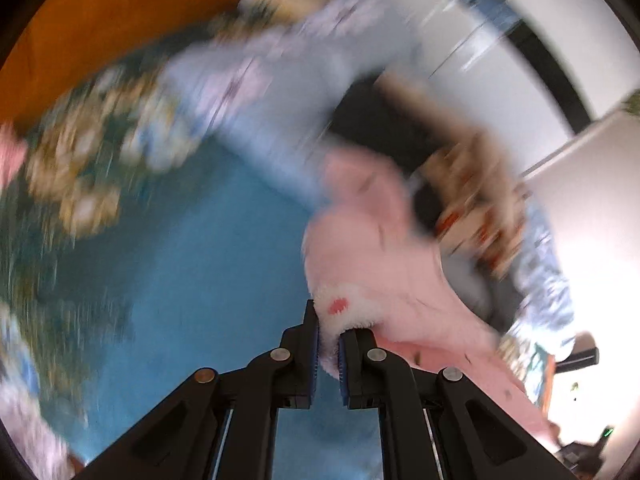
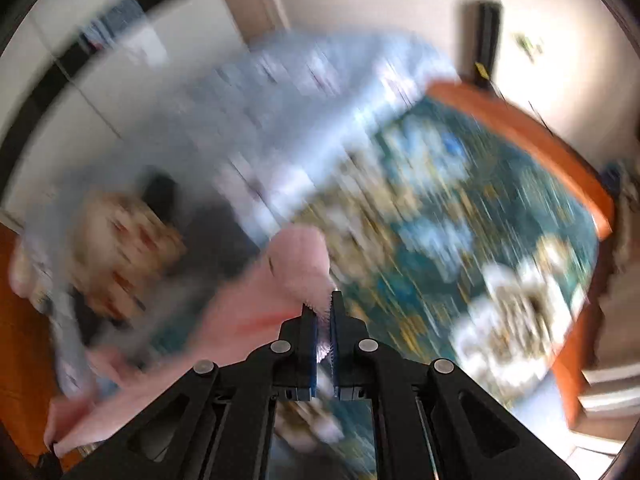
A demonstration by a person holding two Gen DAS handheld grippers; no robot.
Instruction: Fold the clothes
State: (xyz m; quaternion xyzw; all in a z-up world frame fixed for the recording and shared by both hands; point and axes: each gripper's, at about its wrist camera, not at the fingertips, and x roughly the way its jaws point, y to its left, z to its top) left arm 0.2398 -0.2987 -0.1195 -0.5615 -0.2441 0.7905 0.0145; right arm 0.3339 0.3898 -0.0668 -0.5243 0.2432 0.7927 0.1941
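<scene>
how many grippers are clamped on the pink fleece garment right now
2. The left gripper pinches the pink garment at its fuzzy white edge; the right gripper pinches another fuzzy edge of it. Blur may hide more.

Left gripper (image 1: 329,340), matte black angular linkage arms, round silver pivot pins, blue ribbed pads on the finger inner faces, right gripper (image 2: 325,330) of matching build, black fingers pointing toward 12 o'clock, teardrop cut-outs at 6 o'clock
</scene>
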